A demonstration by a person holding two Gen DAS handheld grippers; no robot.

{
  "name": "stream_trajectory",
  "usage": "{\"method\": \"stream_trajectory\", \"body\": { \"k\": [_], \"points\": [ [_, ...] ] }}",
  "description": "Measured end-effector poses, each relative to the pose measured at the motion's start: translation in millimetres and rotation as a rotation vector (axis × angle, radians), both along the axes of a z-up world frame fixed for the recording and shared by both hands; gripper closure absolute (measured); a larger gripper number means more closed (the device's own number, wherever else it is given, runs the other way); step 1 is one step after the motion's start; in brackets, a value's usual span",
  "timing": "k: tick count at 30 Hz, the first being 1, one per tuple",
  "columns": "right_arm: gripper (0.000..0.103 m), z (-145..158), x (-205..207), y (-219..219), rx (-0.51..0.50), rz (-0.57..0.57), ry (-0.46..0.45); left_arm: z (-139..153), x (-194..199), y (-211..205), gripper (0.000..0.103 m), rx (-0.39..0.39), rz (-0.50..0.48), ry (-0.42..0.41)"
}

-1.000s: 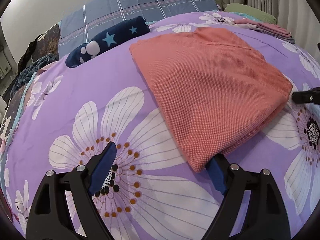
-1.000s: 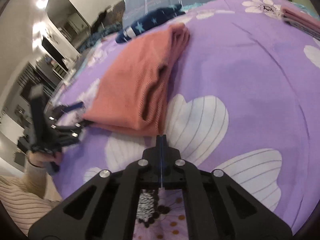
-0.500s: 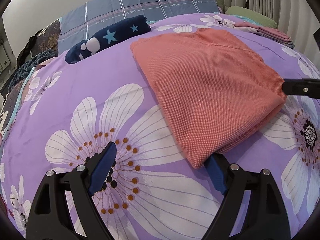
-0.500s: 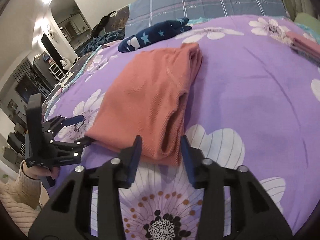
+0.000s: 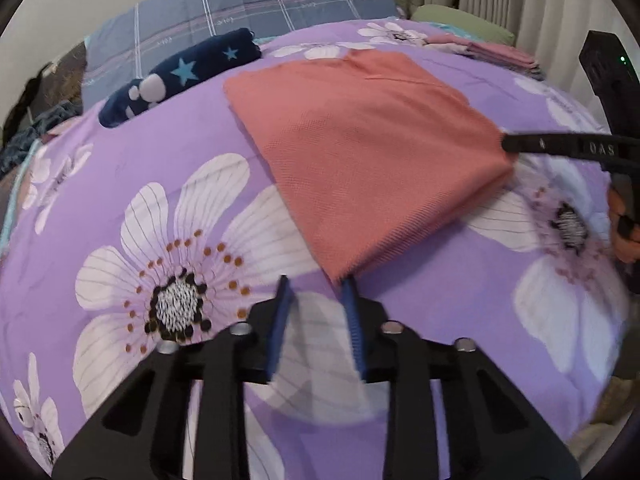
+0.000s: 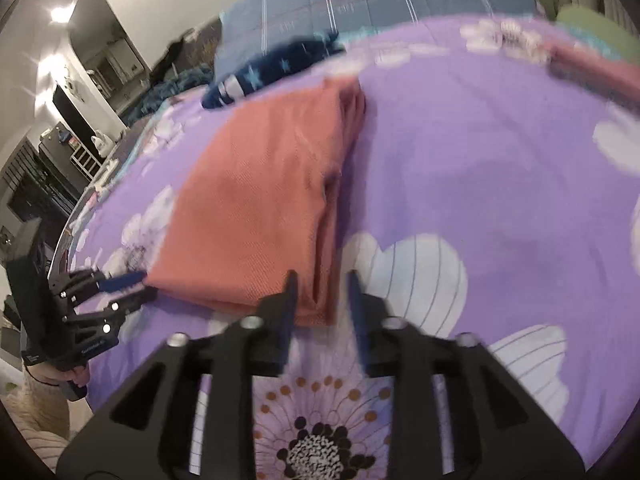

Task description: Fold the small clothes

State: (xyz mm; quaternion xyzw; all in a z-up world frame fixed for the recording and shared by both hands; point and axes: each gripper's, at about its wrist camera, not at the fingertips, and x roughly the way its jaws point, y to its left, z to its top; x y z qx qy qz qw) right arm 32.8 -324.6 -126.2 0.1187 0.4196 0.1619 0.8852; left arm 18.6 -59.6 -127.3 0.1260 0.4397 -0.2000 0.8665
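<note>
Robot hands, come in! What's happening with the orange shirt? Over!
Left gripper open at near corner. Right gripper open, straddling the other near corner. Orange shirt folded flat on purple bedspread. Nothing in the way.

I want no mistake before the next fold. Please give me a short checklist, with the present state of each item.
1. Salmon garment lies flat on the purple bedspread: ok.
2. Left tool open at the near corner: ok.
3. Right tool open around the folded edge: ok.
4. Either tool already gripping cloth: cannot tell, the pictures are blurred.
5. Navy star garment lies apart from the salmon one: ok.
6. Pink folded pile is out of the way: ok.
</note>
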Motion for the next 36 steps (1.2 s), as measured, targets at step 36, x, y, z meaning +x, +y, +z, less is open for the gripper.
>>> {"method": "stream_trajectory", "body": {
  "k": [36],
  "points": [
    [0.099,2.9,195.0,34.9,-0.164,-0.032,-0.038,-15.2,19.1,-19.2,0.086,-0.086,-0.062,-0.048]
  ]
}}
